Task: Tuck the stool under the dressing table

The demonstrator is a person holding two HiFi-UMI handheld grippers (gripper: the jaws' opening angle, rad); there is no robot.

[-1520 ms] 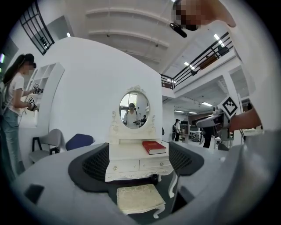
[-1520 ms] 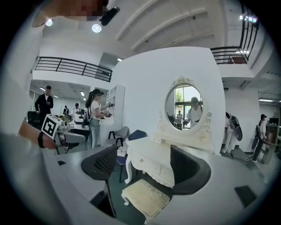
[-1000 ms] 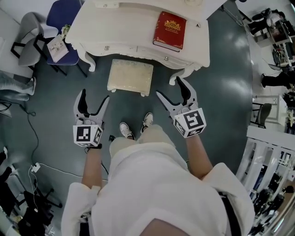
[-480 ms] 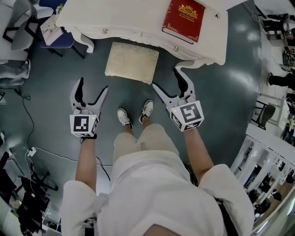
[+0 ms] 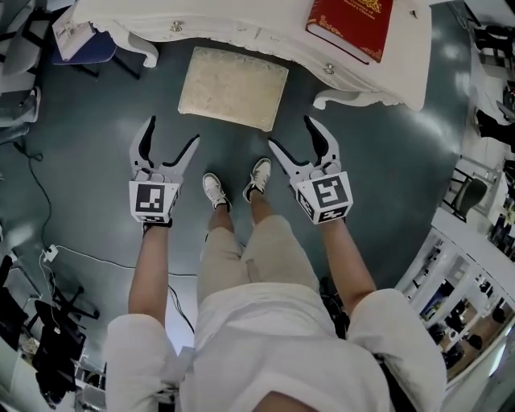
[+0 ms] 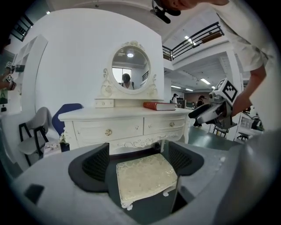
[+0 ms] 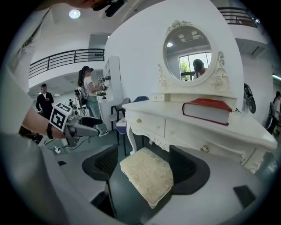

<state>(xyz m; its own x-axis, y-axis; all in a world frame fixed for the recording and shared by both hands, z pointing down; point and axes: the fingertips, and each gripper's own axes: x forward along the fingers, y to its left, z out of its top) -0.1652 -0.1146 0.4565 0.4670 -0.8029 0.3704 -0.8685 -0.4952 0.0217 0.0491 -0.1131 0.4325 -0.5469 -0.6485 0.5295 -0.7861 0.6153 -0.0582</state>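
Both agape: left gripper [image 5: 172,131], right gripper [image 5: 290,132] | stool [image 5: 233,87] at dressing table [image 5: 241,20] | book [image 5: 351,22] atop

One stool [image 5: 233,87], one dressing table [image 5: 241,24], one red book [image 5: 352,24], one round mirror [image 6: 130,69], two grippers (left gripper [image 5: 171,133], right gripper [image 5: 291,133]), two white sneakers [image 5: 214,191] [image 5: 257,179], one blue chair [image 6: 66,113], one grey chair [image 6: 36,125]

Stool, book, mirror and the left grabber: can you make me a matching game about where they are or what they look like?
Things:
1. stool
2. book
3. mirror
4. left gripper

Descriptions:
A. red, lying flat on the dressing table
B. jaws apart, holding nothing
C. cream, on the floor in front of the dressing table
D. round, standing up at the back of the dressing table

Pairs: 1-C, 2-A, 3-D, 4-B
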